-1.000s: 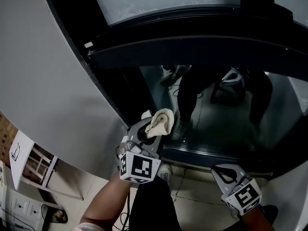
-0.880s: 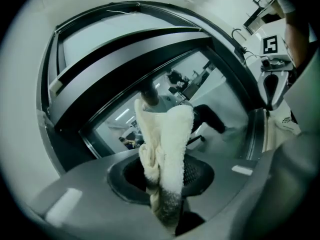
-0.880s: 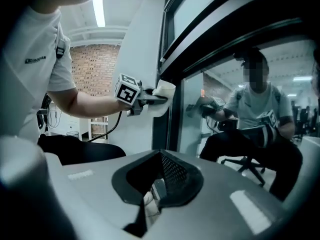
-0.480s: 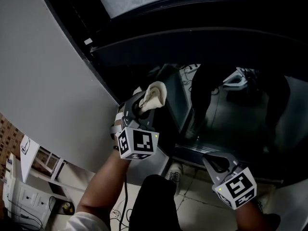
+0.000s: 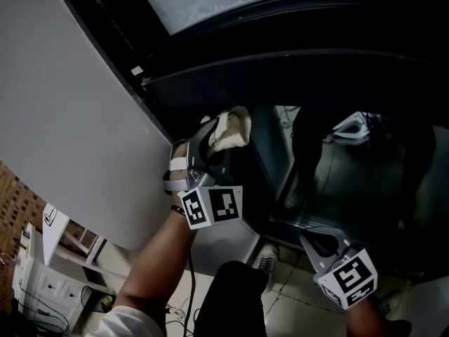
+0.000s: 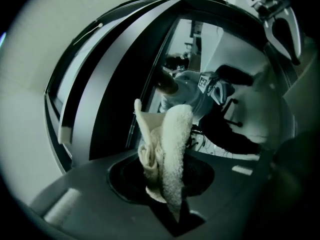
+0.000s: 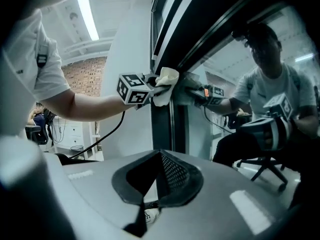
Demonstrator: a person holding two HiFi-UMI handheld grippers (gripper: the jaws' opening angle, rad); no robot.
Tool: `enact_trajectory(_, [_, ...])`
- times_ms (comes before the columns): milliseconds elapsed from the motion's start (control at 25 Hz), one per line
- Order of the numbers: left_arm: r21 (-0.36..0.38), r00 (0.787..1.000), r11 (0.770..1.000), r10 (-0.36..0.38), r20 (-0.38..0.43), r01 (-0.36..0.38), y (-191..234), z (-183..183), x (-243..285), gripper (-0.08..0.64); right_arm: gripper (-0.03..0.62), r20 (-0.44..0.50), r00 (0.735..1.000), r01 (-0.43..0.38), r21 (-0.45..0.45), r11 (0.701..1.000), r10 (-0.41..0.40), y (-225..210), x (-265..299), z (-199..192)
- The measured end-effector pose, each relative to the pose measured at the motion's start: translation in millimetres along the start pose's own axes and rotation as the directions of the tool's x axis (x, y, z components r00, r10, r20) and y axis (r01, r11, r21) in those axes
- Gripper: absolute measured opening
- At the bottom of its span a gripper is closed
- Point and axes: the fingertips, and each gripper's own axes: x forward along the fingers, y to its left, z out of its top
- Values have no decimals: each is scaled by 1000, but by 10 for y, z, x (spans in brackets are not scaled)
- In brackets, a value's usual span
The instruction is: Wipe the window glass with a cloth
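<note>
The window glass (image 5: 351, 167) sits in a dark frame (image 5: 280, 62) and mirrors the person. The left gripper (image 5: 219, 137) is raised to the glass's left edge beside the frame's upright, its jaws pinching a bunched cream cloth (image 6: 167, 154). The right gripper (image 5: 324, 244) hangs lower near the bottom edge, jaws pressed together and holding nothing.

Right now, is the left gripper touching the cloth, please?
Touching: the cloth sits pinched between the jaws of the left gripper, as the left gripper view shows.
</note>
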Motion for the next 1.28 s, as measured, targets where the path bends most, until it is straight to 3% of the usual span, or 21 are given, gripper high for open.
enact_trajectory(240, [185, 994, 977, 93, 63, -103, 205, 165, 55, 120, 0, 16, 1000, 3, 19, 1000, -4, -28, -31, 18])
enact_trajectory(400, [236, 988, 962, 120, 93, -139, 275, 204, 139, 120, 0, 28, 999, 16, 31, 999, -17, -95, -55, 32])
enact_trajectory(760, [222, 963, 944, 211, 166, -245, 456, 339, 147, 118, 0, 23, 1000, 10, 66, 998, -12, -88, -12, 12])
enact_trajectory(1040, [201, 968, 953, 197, 155, -227, 256, 287, 233, 118, 0, 16, 1000, -6, 63, 998, 5, -53, 4, -23])
enact_trajectory(1280, [151, 977, 970, 169, 133, -189, 159, 87, 322, 115, 0, -34, 999, 28, 90, 996, -25, -213, 78, -47])
